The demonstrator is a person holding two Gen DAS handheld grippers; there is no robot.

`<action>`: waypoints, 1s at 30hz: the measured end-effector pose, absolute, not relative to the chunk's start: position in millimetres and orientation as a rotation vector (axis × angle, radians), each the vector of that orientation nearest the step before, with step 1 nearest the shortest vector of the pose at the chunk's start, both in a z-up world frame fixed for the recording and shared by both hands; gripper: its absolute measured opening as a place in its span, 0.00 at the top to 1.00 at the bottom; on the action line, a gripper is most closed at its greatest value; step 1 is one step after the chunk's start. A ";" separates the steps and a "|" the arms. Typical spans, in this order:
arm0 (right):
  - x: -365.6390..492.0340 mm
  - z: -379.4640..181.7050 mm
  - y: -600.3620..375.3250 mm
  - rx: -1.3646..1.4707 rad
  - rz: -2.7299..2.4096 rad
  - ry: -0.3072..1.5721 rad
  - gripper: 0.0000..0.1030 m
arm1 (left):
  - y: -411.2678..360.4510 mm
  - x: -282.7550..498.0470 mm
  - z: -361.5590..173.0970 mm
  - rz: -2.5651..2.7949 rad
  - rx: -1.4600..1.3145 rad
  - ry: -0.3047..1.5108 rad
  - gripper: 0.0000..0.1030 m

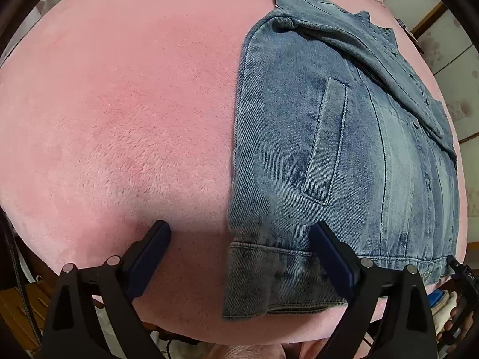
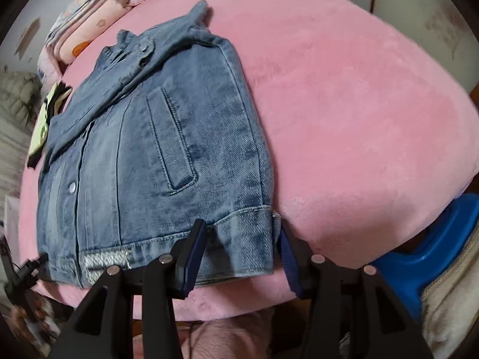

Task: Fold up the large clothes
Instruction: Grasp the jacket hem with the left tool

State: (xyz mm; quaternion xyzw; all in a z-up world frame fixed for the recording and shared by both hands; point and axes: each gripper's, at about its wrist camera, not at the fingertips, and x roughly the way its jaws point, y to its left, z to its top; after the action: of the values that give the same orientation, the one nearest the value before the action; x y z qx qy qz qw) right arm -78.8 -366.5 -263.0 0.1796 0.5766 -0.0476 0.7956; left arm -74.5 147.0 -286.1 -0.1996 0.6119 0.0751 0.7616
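the denim jacket (image 1: pixel 344 149) lies flat near the front edge of the pink blanket (image 1: pixel 119 119), sleeves folded across its front. the left gripper (image 1: pixel 239 254) and right gripper (image 2: pixel 242 245) both stand spread wide, each straddling a hem corner, holding nothing. the risk—a pinch may catch only the top layer, or pink plush with it—so the lift drags the folded sleeves loose.

A pink plush blanket (image 1: pixel 119 113) covers the bed — a patterned pillow (image 2: pixel 89 15) lies at eleven o'clock. Pale wall panels with wooden trim (image 1: pixel 443 39) stand at two o'clock — a blue plastic stool (image 2: pixel 434 245) at four.
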 end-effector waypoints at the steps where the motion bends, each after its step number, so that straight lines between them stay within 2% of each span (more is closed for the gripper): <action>1: -78.1 -265.7 -370.2 0.426 -0.106 1.246 0.53 | 147.2 -74.7 -287.0 0.162 -0.443 1.330 0.06; 15: -74.4 -270.4 -372.6 0.429 -0.096 1.296 0.53 | 149.0 -93.8 -286.9 0.054 -0.480 1.397 0.09; 17: -69.9 -272.2 -370.8 0.422 -0.098 1.317 0.53 | 144.7 -92.8 -287.6 0.039 -0.465 1.403 0.22; 18: -67.5 -272.8 -369.8 0.416 -0.099 1.333 0.53 | 142.5 -91.3 -287.3 0.023 -0.473 1.407 0.38; 19: -64.9 -272.5 -369.0 0.409 -0.102 1.353 0.54 | 139.1 -89.5 -286.7 0.002 -0.491 1.413 0.61; 20: -63.1 -271.8 -368.0 0.400 -0.104 1.369 0.55 | 133.9 -84.3 -285.6 -0.008 -0.501 1.429 0.67; 21: -60.6 -269.7 -365.0 0.377 -0.111 1.387 0.59 | 129.4 -80.5 -283.7 0.011 -0.473 1.449 0.69; 22: -57.7 -267.2 -361.9 0.349 -0.116 1.392 0.69 | 123.7 -76.5 -281.3 0.026 -0.436 1.469 0.73; 23: -56.0 -262.8 -357.3 0.307 -0.119 1.395 0.70 | 118.3 -72.3 -277.5 0.034 -0.398 1.482 0.77; 24: -54.7 -257.6 -353.3 0.282 -0.118 1.390 0.74 | 116.2 -69.7 -274.1 0.051 -0.368 1.489 0.88; 27: -55.2 -234.7 -348.5 0.281 -0.112 1.352 0.84 | 122.6 -65.3 -266.4 0.065 -0.428 1.526 0.88; 30: -54.8 -207.8 -343.1 0.277 -0.085 1.309 0.86 | 133.6 -67.2 -249.9 0.058 -0.510 1.500 0.89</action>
State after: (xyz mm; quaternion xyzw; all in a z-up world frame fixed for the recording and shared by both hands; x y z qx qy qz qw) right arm -54.8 -343.1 -207.8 0.1282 0.6067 -0.0394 0.7835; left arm -67.2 133.6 -249.9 -0.2289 0.6738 0.0260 0.7021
